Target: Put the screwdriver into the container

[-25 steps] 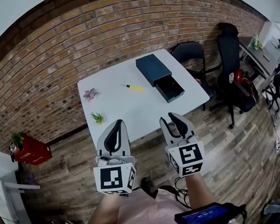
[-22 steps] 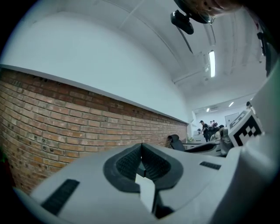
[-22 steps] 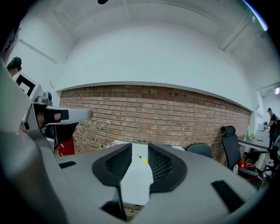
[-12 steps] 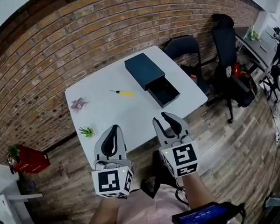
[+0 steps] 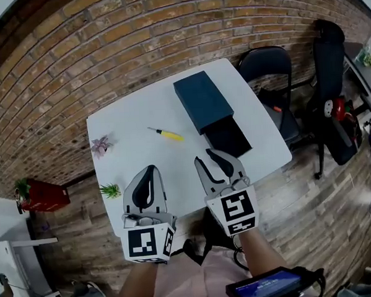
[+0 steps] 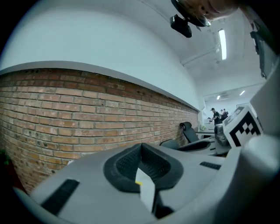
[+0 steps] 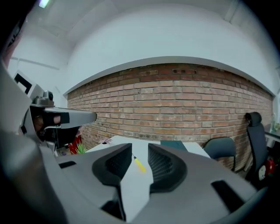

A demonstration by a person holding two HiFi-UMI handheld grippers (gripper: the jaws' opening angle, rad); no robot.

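**Screwdriver (image 5: 167,134) waits on the desk (image 5: 142,159)**

One yellow-handled screwdriver lies alone mid-desk, near the single dark container (image 5: 203,101). Its drawer (image 5: 228,138) is pulled out, likely to receive the tool. The right tongs (image 5: 206,157) are parted, empty and aimed at the screwdriver, seemingly for pickup. The left tongs (image 5: 151,171) are pinched together on nothing, idle. Two small plants (image 5: 102,145) stand clear at the left.

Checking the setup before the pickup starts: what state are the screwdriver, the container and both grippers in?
screwdriver: lying flat on the table, untouched.
container: drawer pulled out, nothing visible inside.
left gripper: shut, empty.
right gripper: open, nothing between its jaws.
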